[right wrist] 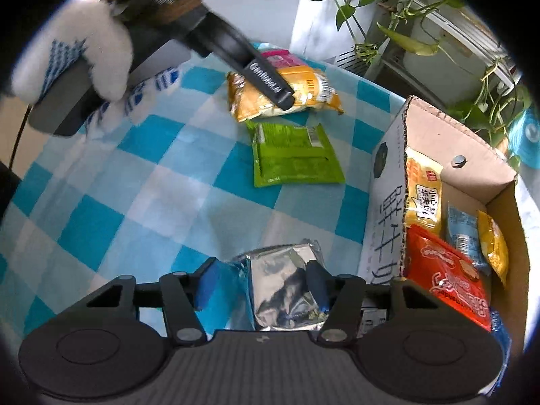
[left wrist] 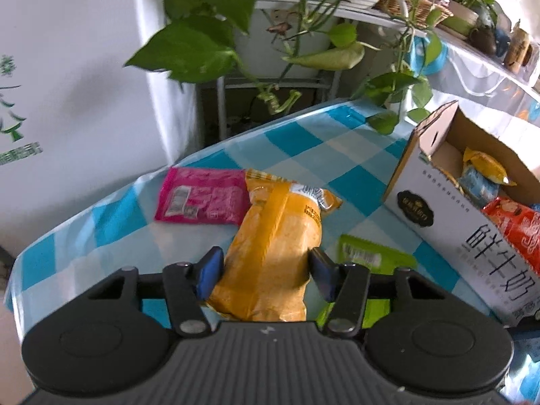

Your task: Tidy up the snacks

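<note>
Snacks lay on our blue-checked tablecloth (right wrist: 111,182); our left gripper (left wrist: 266,266) pinched the yellow bag (left wrist: 276,236), our right gripper (right wrist: 263,283) the silver packet (right wrist: 283,287), plants (left wrist: 209,33) beyond.

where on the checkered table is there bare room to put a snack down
Free: the wide stretch of checkered tablecloth left of the green packet and ahead of the silver packet. Crowded: the far end, where the orange bag, pink packet and green packet bunch together, and the carton, already holding snacks.
</note>
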`<act>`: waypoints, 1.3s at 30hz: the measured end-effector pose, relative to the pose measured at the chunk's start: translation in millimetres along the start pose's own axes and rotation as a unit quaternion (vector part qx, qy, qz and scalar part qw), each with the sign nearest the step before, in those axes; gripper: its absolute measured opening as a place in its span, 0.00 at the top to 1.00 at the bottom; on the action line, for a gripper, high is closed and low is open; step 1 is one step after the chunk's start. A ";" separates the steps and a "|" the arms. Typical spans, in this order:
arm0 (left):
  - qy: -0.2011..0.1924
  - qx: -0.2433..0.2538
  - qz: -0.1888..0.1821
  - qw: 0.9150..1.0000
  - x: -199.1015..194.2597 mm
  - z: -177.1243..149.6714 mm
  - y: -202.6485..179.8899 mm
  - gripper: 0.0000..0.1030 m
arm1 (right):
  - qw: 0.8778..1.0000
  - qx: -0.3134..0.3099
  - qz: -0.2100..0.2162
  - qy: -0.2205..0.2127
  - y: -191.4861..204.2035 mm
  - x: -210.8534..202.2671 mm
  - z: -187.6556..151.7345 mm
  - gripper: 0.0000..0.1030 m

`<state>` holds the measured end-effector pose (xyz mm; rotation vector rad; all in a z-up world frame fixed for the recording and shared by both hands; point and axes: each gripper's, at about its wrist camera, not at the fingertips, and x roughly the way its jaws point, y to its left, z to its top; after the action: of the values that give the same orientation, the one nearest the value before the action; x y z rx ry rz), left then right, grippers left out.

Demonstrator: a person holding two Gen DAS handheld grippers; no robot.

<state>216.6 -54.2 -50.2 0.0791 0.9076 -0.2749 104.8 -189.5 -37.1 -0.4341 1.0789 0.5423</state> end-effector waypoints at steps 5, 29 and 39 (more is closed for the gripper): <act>0.021 -0.003 0.004 1.000 -14.7 -11.7 10.4 0.46 | 1.000 0.006 0.025 -0.007 -0.5 -3.4 4.3 0.36; 0.064 -0.045 -0.009 0.997 -86.3 -82.1 15.0 0.32 | 0.989 0.142 0.045 0.013 -14.1 9.2 10.9 0.36; 0.054 -0.046 0.015 0.997 -83.6 -77.4 7.5 0.18 | 0.992 0.121 0.034 0.011 -9.8 11.0 12.3 0.18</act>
<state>110.5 -15.9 -32.4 0.0223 1.0251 -0.2010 123.5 -188.0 -41.3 -0.1917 1.1685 0.4592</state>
